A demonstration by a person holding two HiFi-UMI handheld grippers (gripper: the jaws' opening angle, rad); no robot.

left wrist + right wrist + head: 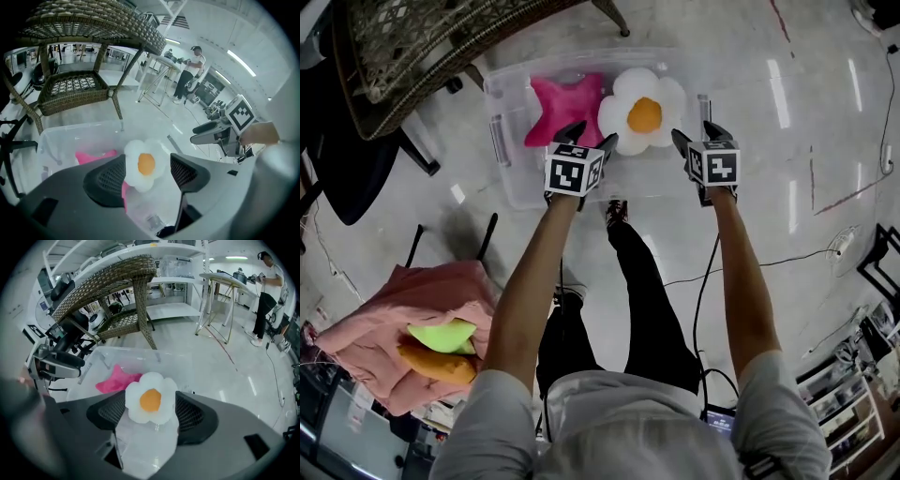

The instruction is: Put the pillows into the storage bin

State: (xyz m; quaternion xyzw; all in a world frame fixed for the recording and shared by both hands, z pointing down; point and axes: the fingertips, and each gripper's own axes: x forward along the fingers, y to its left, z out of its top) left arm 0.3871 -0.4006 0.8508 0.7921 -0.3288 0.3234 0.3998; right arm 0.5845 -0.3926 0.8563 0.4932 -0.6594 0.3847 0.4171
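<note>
A clear storage bin stands on the floor ahead of me. Inside it lie a pink star pillow and a white flower pillow with an orange centre. My left gripper hovers over the bin's near wall, jaws open, with the flower pillow seen beyond them. My right gripper hangs at the bin's near right corner, also open; the flower pillow shows framed in its gap. Green and orange pillows rest on a pink cloth behind me to the left.
A wicker chair stands just past the bin's far left corner, with a black chair beside it. A cable runs across the floor on the right. A person stands far off by a table.
</note>
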